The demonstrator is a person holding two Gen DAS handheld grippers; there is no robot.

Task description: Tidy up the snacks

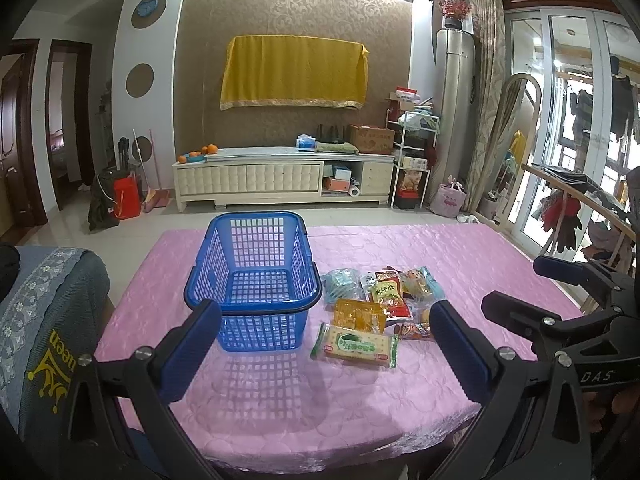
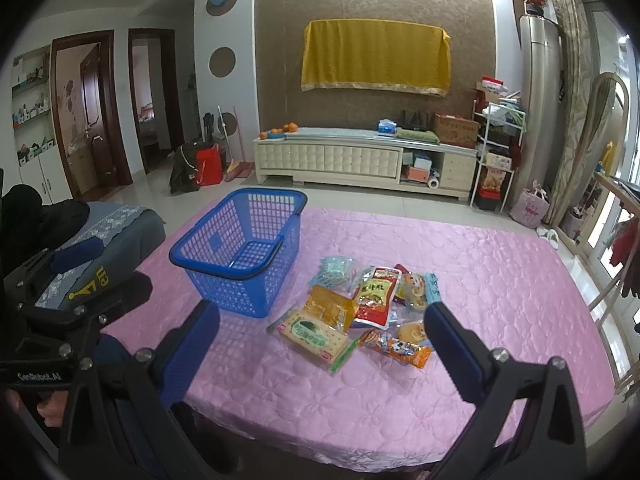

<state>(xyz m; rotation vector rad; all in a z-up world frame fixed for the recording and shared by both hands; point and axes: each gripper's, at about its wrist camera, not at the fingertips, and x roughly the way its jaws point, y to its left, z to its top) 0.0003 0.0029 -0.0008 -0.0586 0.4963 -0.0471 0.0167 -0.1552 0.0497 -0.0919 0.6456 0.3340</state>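
Observation:
A blue plastic basket stands empty on the pink tablecloth; it also shows in the right wrist view. To its right lies a pile of snack packets: a green-and-white cracker pack, a yellow packet, a red packet, a light blue packet and an orange wrapped bar. My left gripper is open and empty above the near table edge. My right gripper is open and empty, also short of the snacks.
A chair with a blue-grey lace cover stands at the table's left. A wooden clothes rack is to the right. A white TV cabinet stands across the floor behind the table.

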